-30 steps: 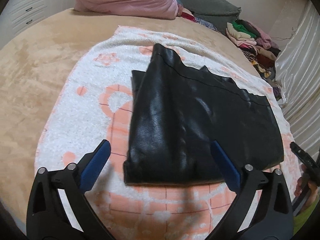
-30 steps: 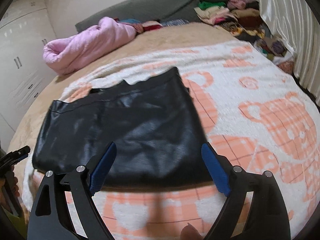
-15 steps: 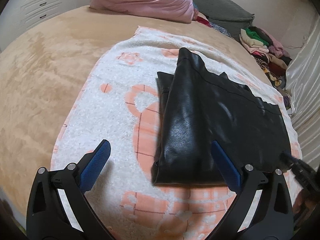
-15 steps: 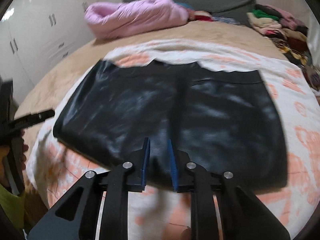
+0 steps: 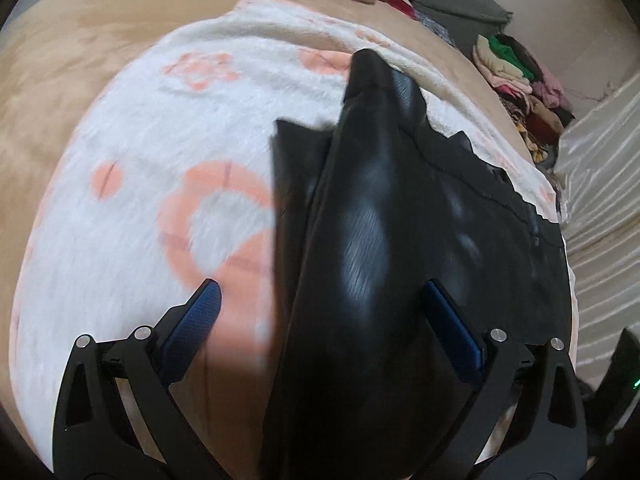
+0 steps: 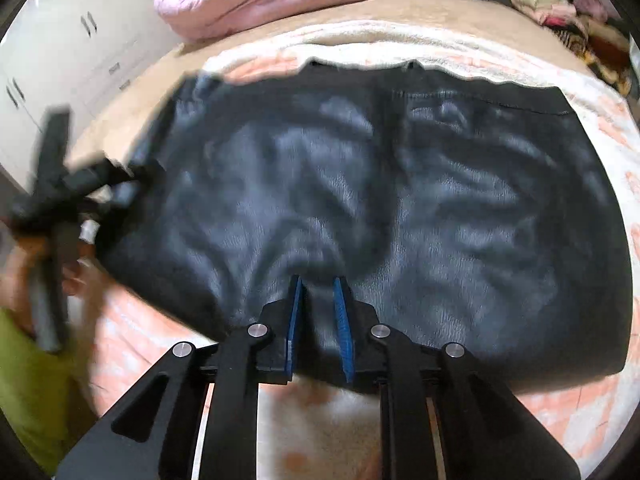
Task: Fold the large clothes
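Right gripper (image 6: 318, 292) gone from wide open to pinching the near edge of the black garment (image 6: 400, 208); left gripper (image 5: 320, 304) lowered closer over its left side.

The right gripper (image 6: 318, 300) points steeply down, its blue pads nearly together and pinching a raised fold of the black garment (image 6: 460, 208). The left gripper (image 5: 320, 312) also tilts downward, jaws spread wide, blue pads (image 5: 192, 328) clear of the cloth between them
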The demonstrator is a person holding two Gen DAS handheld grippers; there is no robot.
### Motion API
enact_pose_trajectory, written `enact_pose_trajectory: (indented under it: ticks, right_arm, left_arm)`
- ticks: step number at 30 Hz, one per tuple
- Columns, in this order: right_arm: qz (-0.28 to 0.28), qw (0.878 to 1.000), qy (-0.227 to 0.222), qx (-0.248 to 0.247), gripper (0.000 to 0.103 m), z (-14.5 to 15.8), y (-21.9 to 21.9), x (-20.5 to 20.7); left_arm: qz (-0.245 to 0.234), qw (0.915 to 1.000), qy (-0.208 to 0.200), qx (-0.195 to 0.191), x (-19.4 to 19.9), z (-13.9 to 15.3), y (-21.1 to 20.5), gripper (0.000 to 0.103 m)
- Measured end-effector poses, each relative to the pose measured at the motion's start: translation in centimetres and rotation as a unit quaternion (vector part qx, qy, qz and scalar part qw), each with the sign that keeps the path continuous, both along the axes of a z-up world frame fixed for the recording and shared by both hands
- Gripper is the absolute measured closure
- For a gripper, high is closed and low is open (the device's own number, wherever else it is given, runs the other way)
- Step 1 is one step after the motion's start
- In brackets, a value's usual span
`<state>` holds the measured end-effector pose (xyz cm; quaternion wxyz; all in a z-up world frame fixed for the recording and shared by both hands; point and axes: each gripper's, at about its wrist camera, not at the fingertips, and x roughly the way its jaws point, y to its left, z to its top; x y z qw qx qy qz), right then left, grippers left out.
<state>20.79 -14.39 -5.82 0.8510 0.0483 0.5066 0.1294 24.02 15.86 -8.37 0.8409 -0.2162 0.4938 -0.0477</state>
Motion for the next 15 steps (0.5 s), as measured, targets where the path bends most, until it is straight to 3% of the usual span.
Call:
enact_pose_trajectory:
  ticks: [3, 6, 10, 12, 15]
  right_arm:
    - [-0.012, 0.998, -0.054, -0.004, 0.087, 3.2, 0.0, 2.9]
    - [-0.021, 0.998, -0.065, -0.010, 0.087, 4.0, 0.7, 7.6]
    - [-0.043, 0.999, -0.025, -0.022, 0.087, 1.3, 1.2, 13.4]
    - [-0.046, 0.998, 0.029, -0.040, 0.088, -2.0, 1.1, 15.5]
    - [-0.039, 0.997, 0.030, -0.056, 0.089, -4.0, 1.3, 15.9]
  left_arm:
    - [0.004, 0.9997, 0.004, -0.025, 1.3, 0.2, 0.7, 0.010]
    - [0.008, 0.9994, 0.001, -0.034, 2.1, 0.5, 1.3, 0.019]
    - [-0.001, 0.9988, -0.003, -0.048, 2.7, 0.3, 1.2, 0.032]
    - [-0.010, 0.9982, -0.006, -0.059, 3.0, 0.2, 0.9, 0.048]
    - [-0.016, 0.9988, -0.015, -0.043, 3.2, 0.9, 0.3, 0.061]
